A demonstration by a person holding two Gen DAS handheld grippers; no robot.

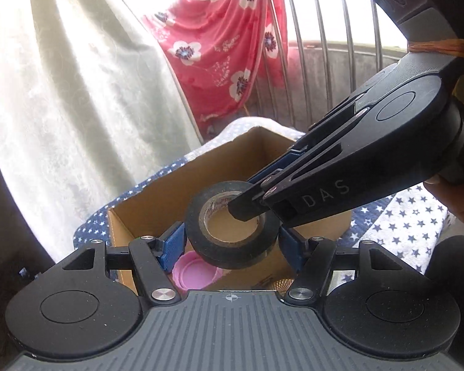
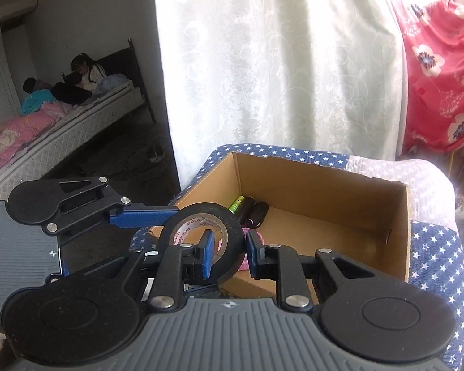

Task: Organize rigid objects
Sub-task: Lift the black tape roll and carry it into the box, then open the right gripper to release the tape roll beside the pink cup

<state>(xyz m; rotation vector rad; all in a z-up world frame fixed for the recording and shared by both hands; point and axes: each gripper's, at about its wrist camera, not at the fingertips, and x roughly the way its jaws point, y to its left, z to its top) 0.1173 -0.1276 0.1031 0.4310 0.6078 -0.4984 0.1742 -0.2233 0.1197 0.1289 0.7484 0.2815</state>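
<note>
Transfer step: both tongs grip one tape roll (image 1: 230, 227), left tongs (image 1: 232, 241) outside, right tongs (image 2: 229, 255) pinching its wall, above the cardboard box (image 2: 400, 216) (batteries inside); next, probably release inward.

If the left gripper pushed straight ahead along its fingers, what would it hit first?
The left gripper already straddles the black tape roll; going on, it would probably meet the cardboard box interior, near the pink lid. Depth is unclear.

Both wrist cameras looked close and steeply down along their fingers; both views shared the open brown cardboard box (image 1: 157, 191) (image 2: 324, 185).
</note>
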